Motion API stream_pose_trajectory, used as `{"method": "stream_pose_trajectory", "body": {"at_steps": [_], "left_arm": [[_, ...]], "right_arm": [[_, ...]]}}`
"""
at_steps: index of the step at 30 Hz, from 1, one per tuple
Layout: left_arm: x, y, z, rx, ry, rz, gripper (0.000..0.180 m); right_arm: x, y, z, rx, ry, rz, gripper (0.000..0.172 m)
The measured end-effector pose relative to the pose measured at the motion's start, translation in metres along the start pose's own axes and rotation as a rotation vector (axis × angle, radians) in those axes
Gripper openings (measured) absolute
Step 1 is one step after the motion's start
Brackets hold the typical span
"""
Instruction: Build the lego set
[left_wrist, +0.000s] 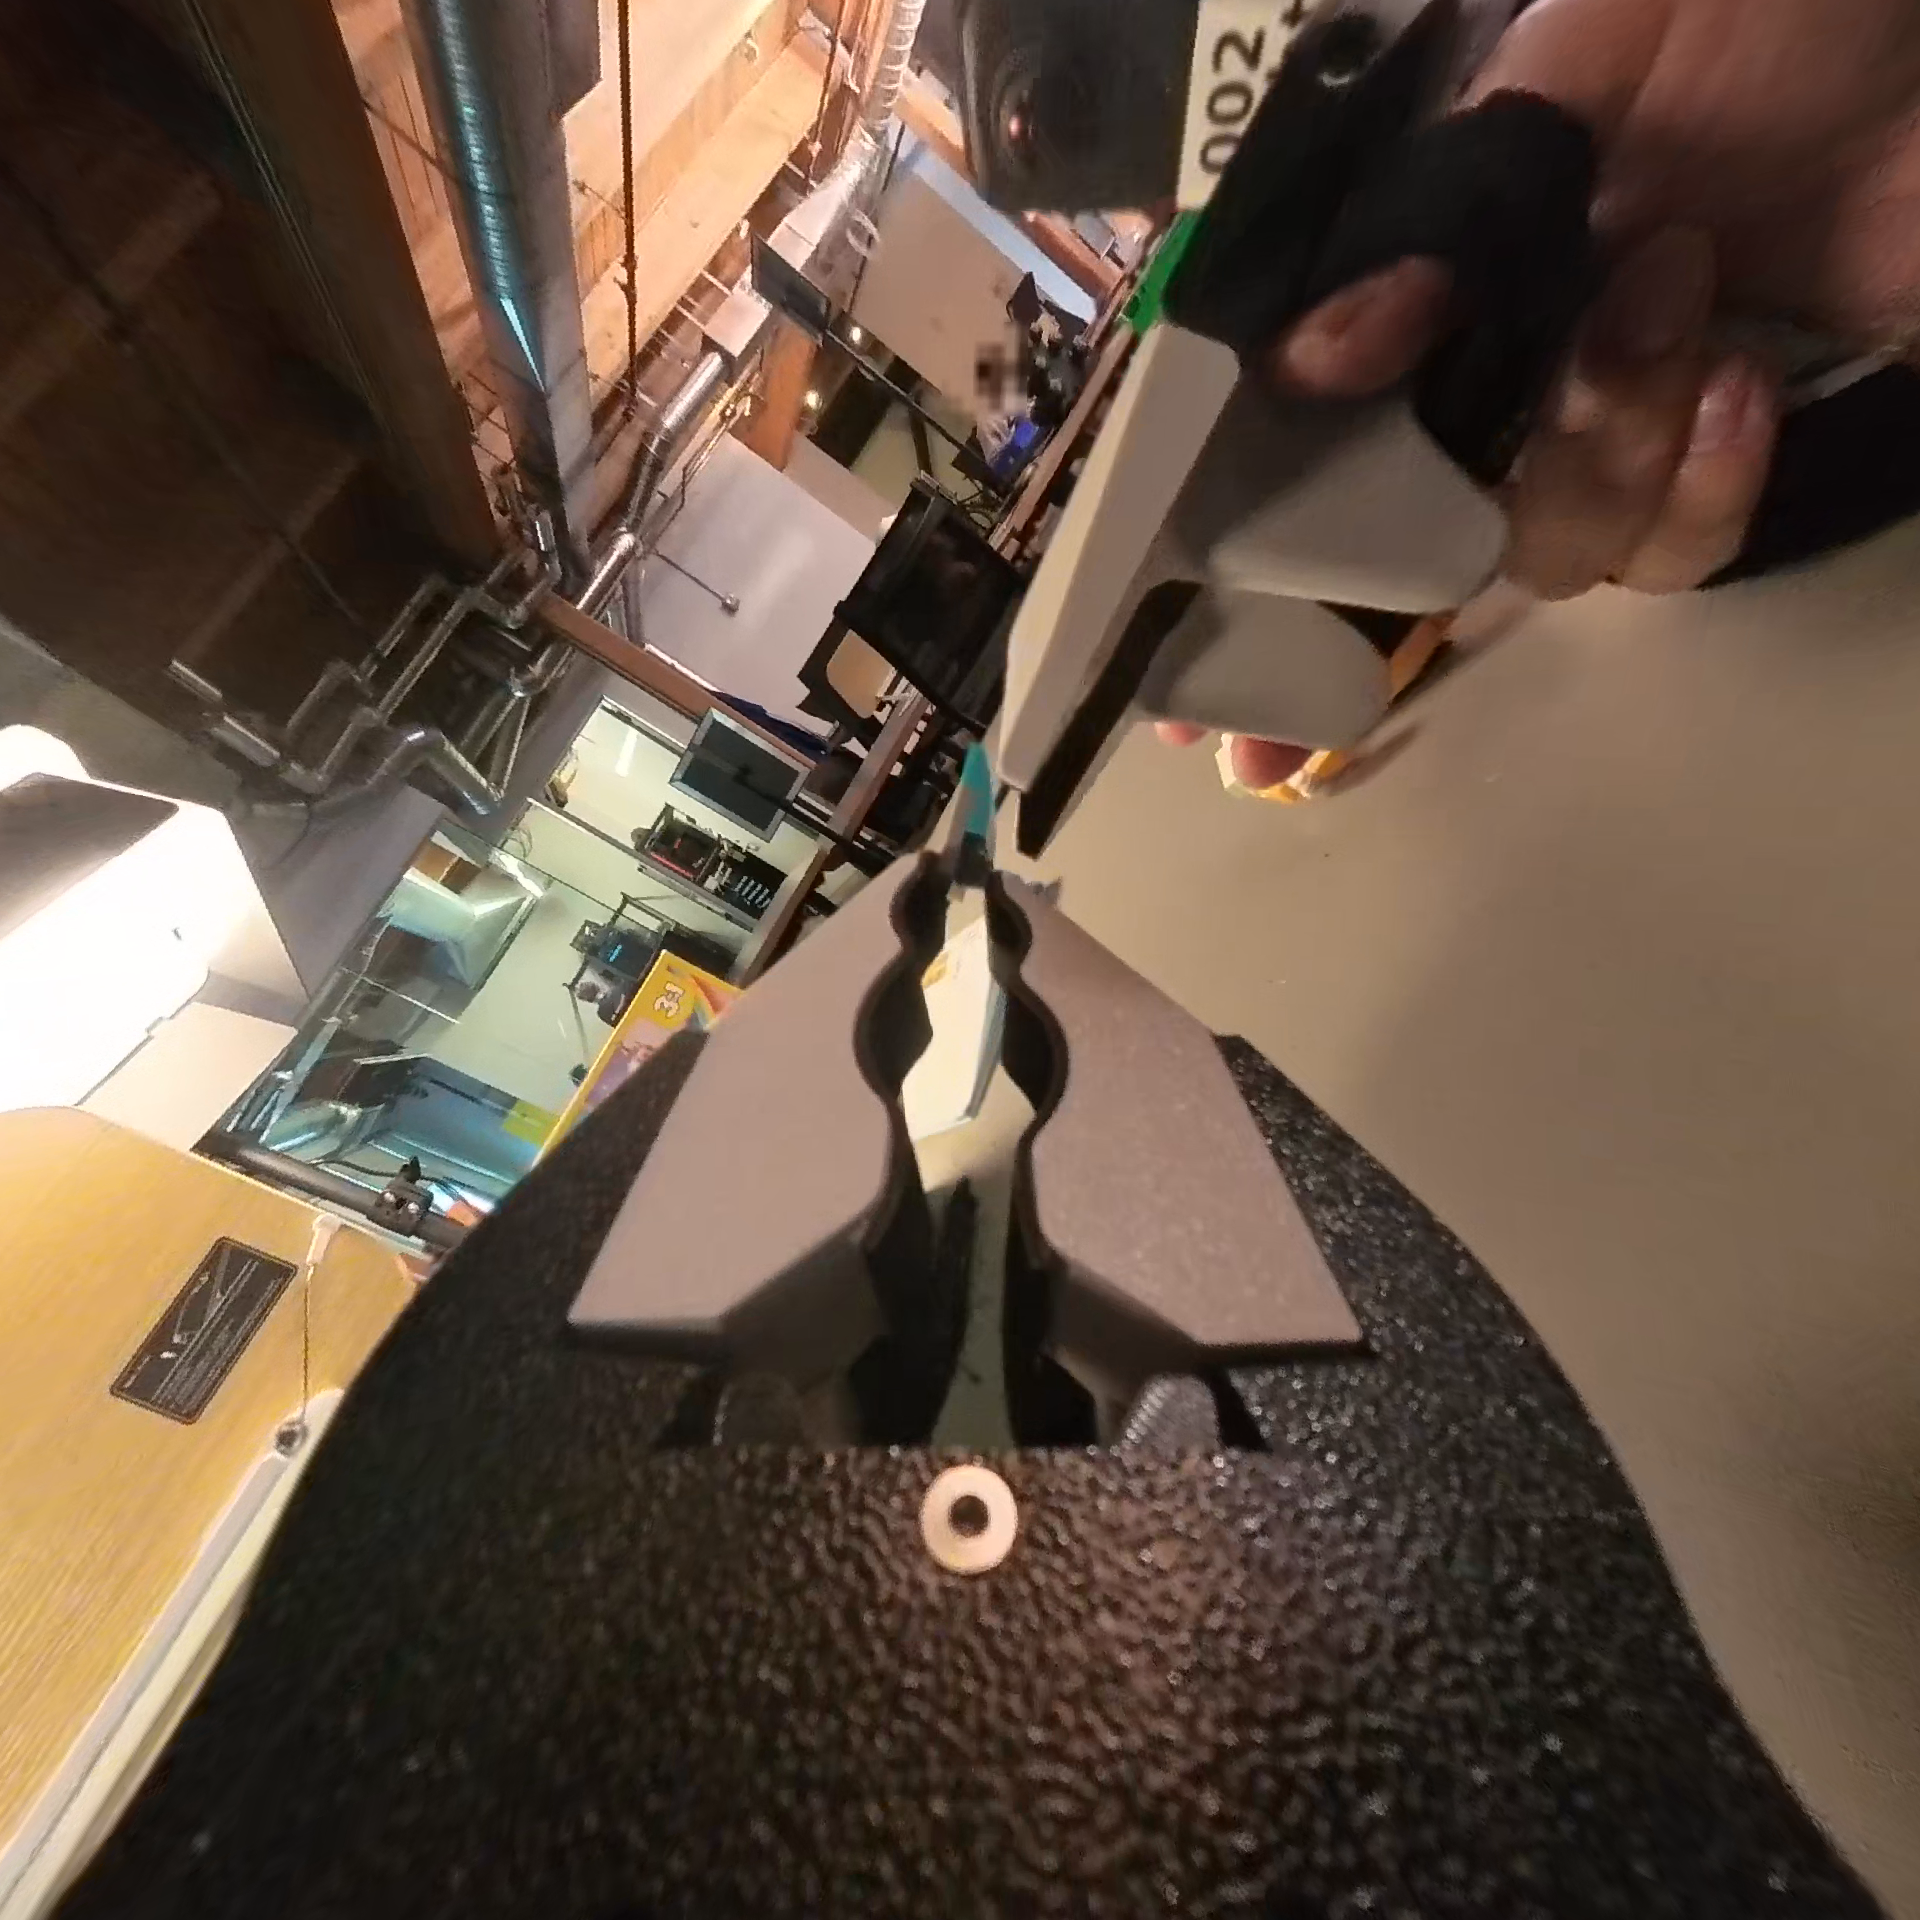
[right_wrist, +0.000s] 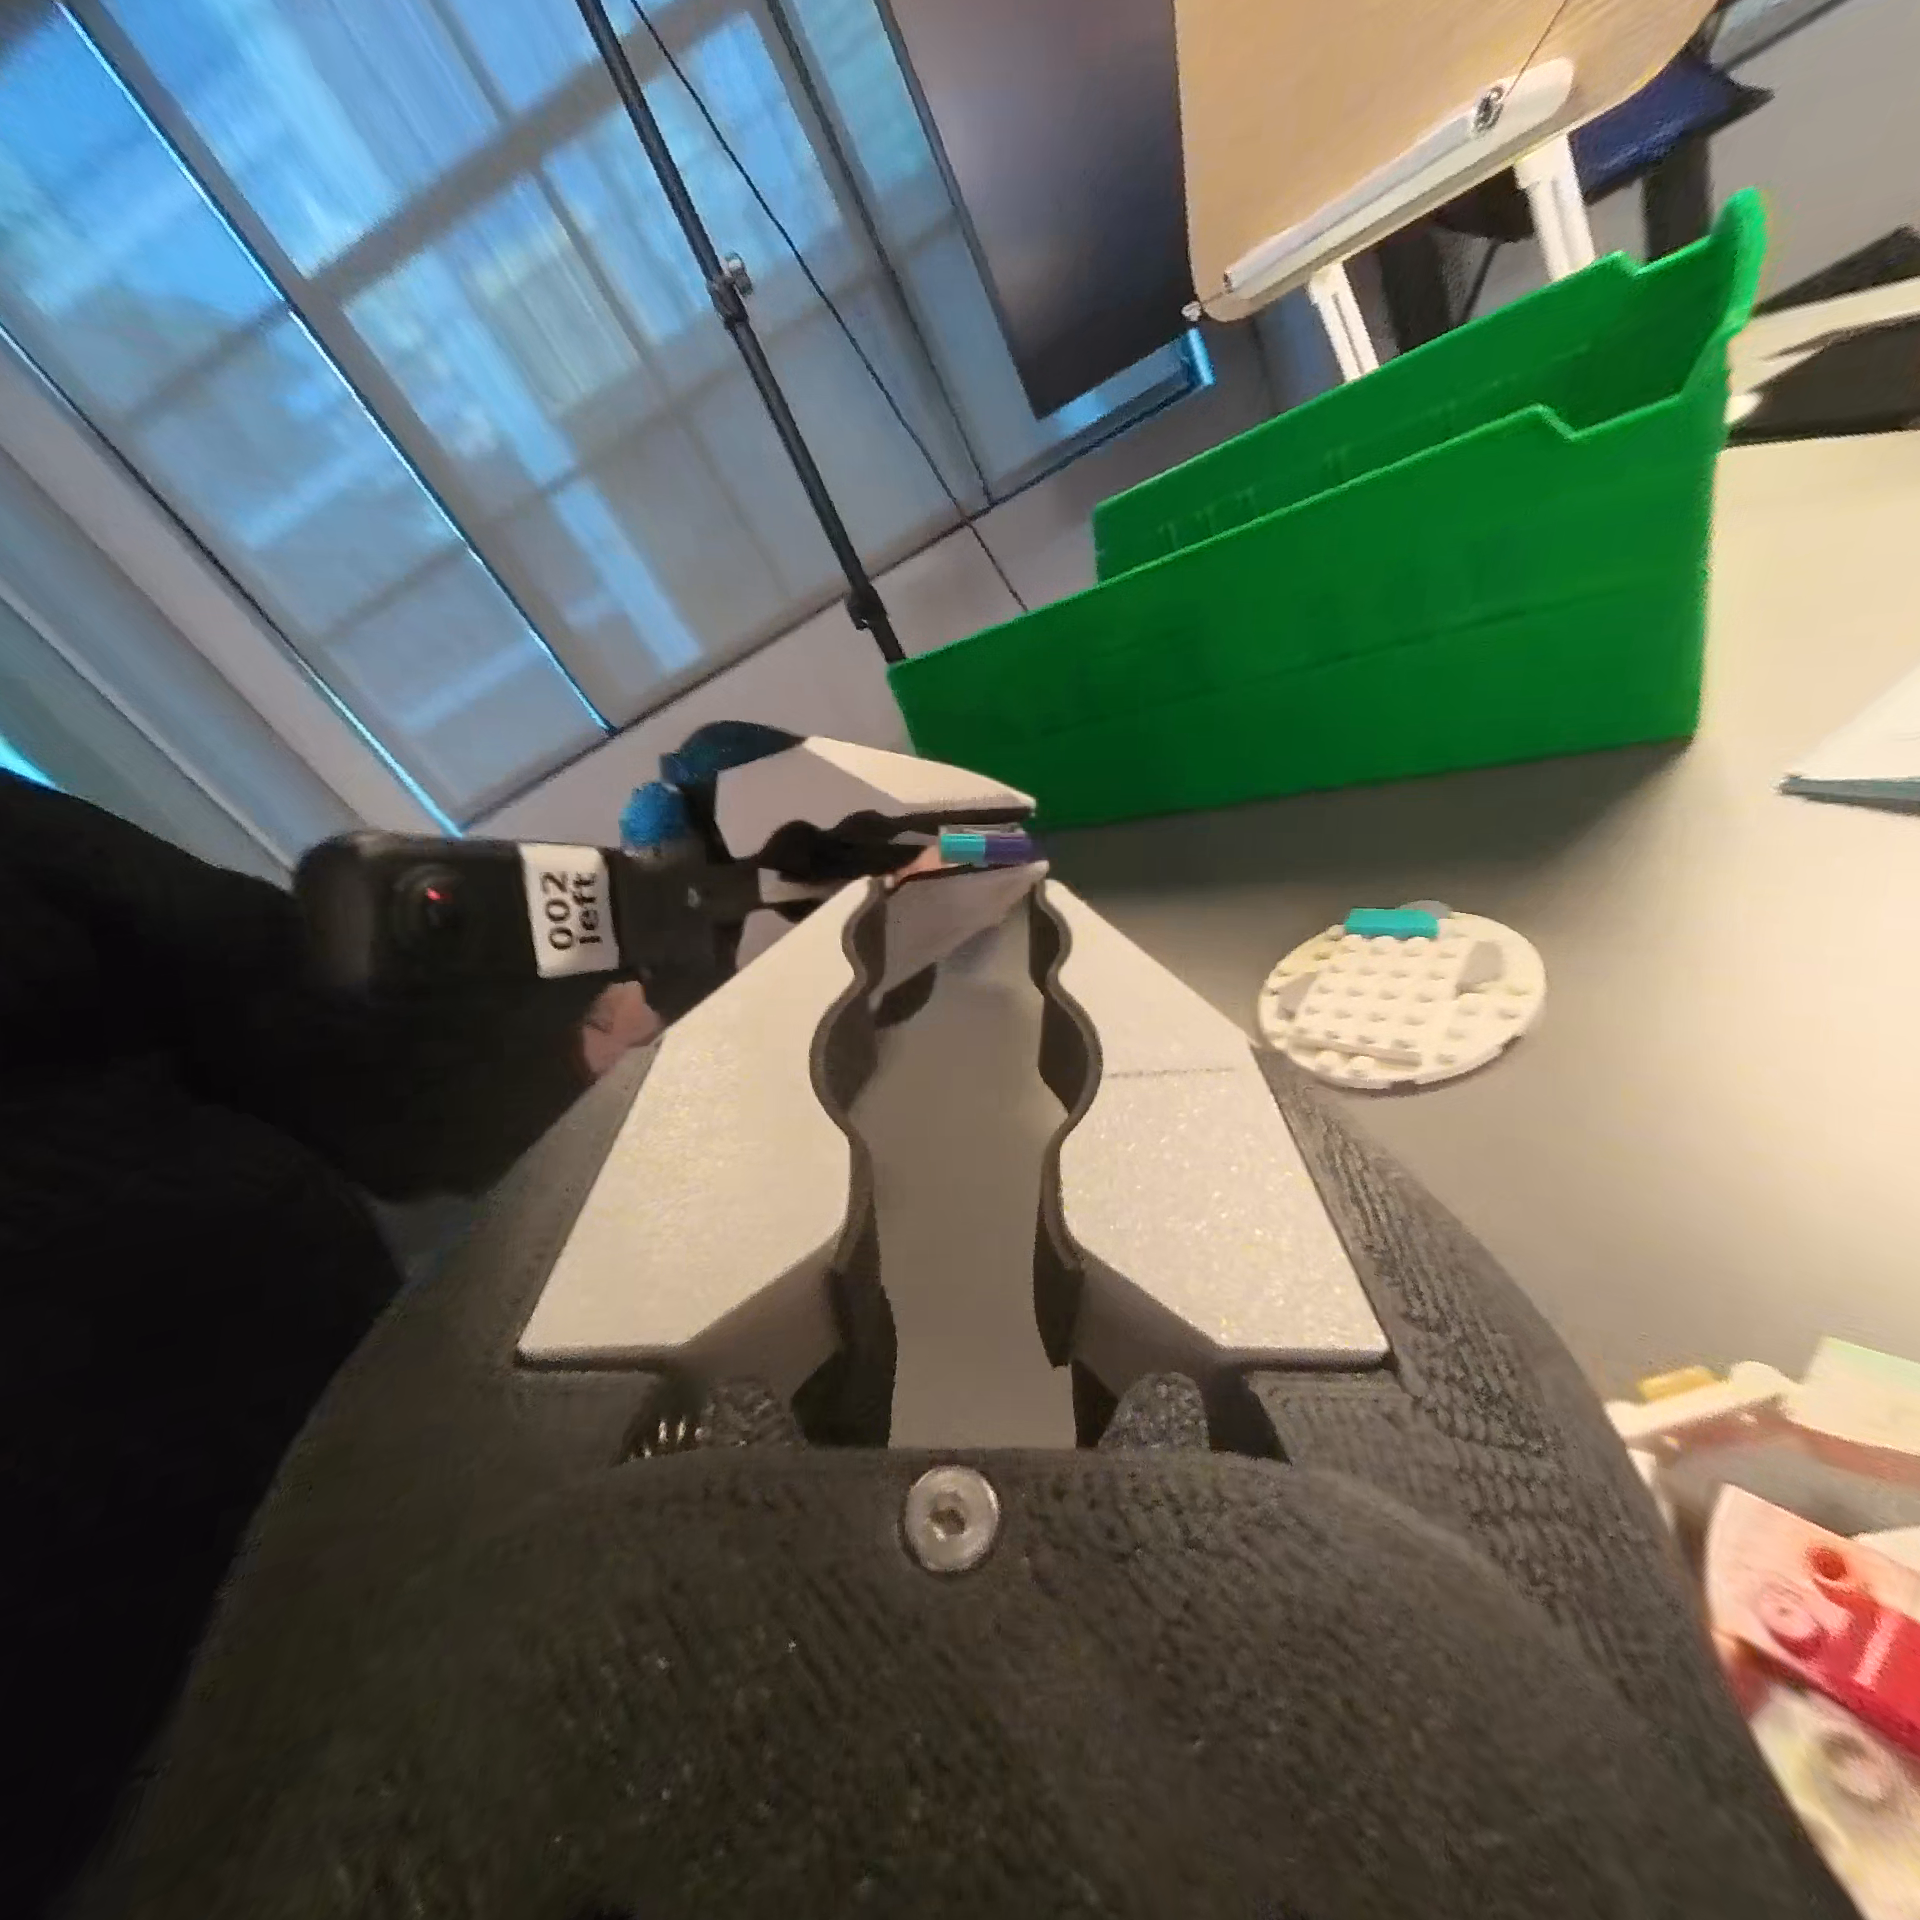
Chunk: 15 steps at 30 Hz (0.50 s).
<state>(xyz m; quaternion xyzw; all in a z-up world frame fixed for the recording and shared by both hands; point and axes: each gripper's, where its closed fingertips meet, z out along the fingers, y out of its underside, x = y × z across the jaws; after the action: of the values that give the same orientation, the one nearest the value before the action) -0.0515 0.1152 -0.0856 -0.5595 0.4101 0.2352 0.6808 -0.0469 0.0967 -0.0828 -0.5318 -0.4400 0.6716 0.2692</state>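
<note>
**Left gripper clamps a small teal-and-purple brick piece; right gripper stands open**

A small teal-and-purple brick piece (right_wrist: 987, 847) is pinched at the very tips of the left gripper (right_wrist: 1023, 831), both pads pressed on it, held in the air above the grey table (right_wrist: 1558, 1195). In the left wrist view only its teal end (left_wrist: 977, 795) pokes past the fingertips.

The right gripper (right_wrist: 951, 899) sits just beside that piece with its 2 fingers apart and nothing between them.

To the right on the table lies a round white studded plate (right_wrist: 1397, 1003) with a teal brick (right_wrist: 1387, 921) on its far edge. Behind stands a green bin (right_wrist: 1351, 644). Loose packets (right_wrist: 1818, 1558) lie near the right edge.
</note>
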Motion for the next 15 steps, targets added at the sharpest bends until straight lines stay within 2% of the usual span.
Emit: {"method": "stream_pose_trajectory", "body": {"at_steps": [4, 9, 15], "left_arm": [[-0.006, -0.001, -0.002, -0.006, -0.075, 0.142, 0.004], [-0.009, -0.005, -0.003, -0.029, -0.161, 0.389, 0.004], [-0.009, -0.007, -0.004, -0.039, -0.186, 0.505, 0.004]], "right_arm": [[-0.008, -0.005, 0.000, 0.055, -0.129, 0.224, 0.025], [-0.003, -0.012, -0.005, 0.136, -0.238, 0.543, 0.011], [-0.001, -0.009, -0.005, 0.123, -0.260, 0.626, 0.005]]}}
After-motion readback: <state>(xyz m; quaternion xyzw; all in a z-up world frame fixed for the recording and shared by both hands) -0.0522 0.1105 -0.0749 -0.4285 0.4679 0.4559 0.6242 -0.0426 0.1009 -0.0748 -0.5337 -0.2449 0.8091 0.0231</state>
